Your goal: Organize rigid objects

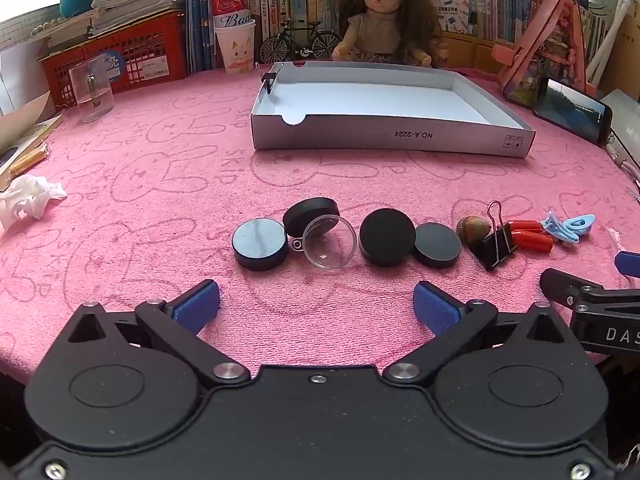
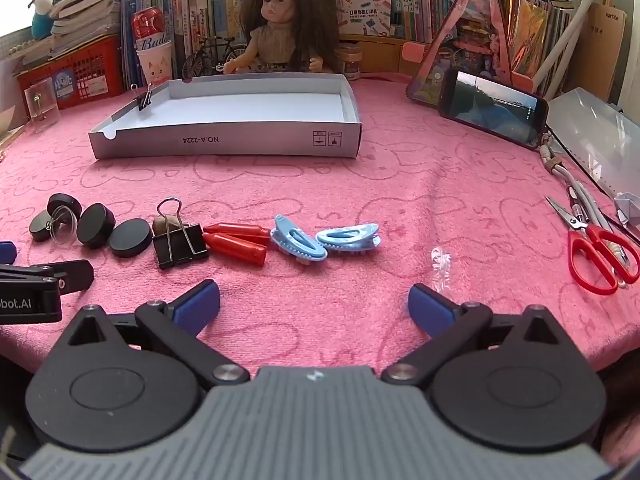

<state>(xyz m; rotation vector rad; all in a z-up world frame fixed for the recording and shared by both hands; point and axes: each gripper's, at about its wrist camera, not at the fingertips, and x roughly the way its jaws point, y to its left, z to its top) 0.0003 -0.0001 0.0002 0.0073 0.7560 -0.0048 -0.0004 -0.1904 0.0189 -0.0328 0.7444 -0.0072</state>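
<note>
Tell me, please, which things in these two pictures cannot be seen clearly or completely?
- Brown nut-like object: right wrist view, half hidden behind the black binder clip.
- Rear black disc: left wrist view, partly covered by the clear dome.
- Right claw: left wrist view, cut off by the right edge.
- Small clear piece: right wrist view, too small to identify.

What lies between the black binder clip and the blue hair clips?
Two red caps, side by side on the pink cloth, lie between the binder clip and the hair clips; the right wrist view shows it best.
</note>
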